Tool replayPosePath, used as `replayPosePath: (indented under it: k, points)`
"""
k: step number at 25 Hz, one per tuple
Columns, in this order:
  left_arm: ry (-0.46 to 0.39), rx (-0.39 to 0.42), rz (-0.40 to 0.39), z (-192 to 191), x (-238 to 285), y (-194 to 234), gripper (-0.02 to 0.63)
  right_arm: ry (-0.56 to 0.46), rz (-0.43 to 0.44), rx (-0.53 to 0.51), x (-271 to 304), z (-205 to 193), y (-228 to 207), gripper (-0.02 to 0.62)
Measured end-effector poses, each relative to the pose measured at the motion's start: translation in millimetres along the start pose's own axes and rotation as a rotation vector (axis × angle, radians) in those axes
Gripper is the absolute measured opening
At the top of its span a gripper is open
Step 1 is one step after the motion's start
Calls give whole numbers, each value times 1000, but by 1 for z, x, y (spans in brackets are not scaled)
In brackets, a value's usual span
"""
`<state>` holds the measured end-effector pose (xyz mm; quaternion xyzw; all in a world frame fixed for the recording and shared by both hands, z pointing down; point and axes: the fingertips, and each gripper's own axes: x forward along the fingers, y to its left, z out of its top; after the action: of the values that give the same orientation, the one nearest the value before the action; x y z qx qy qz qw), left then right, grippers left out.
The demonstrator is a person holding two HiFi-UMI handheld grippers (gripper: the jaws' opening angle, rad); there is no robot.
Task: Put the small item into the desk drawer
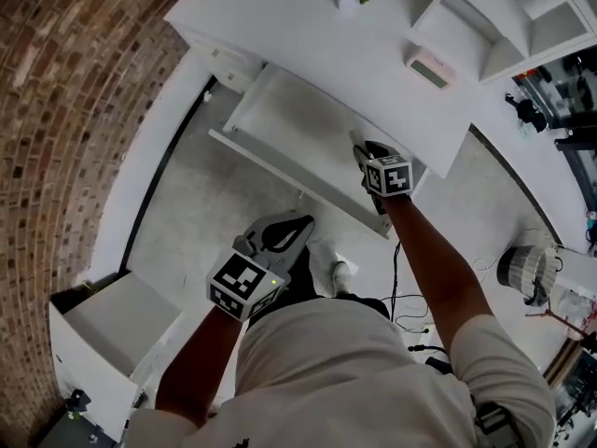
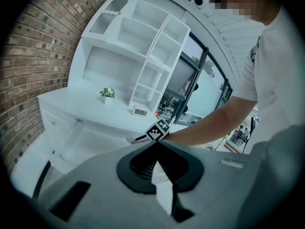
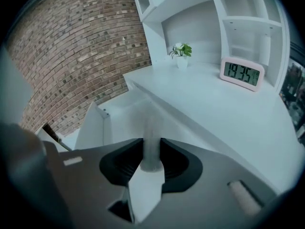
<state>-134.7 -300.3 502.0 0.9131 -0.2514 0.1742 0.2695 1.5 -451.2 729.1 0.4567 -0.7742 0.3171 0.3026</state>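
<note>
The right tongs [image 3: 152, 144], gripping the small item [image 3: 152, 128], should go low inside the open drawer [image 1: 280, 124] before letting go; the left tongs [image 2: 157, 146] are closed and empty.

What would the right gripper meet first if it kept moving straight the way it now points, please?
Most likely the bare floor of the open desk drawer, straight ahead of the right gripper and the small item it grips; depth is hard to judge.

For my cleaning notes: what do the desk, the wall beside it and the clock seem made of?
Desk: probably painted or laminated board, matt white, smooth, no grain visible.
Wall: bare brick, red-brown, rough, mortar joints showing.
Clock: likely plastic, smooth pale pink casing.
</note>
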Motion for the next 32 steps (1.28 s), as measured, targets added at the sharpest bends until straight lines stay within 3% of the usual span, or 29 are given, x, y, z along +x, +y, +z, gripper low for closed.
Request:
replayPosePath:
  k: [14,32]
  points:
    - [44,-64,-30,-24,11,45,5,74,-203,51,67,-29,-56,128]
    - [59,-73,-54,-27,22,54,5,74,-196,64,77,-30,-58,172]
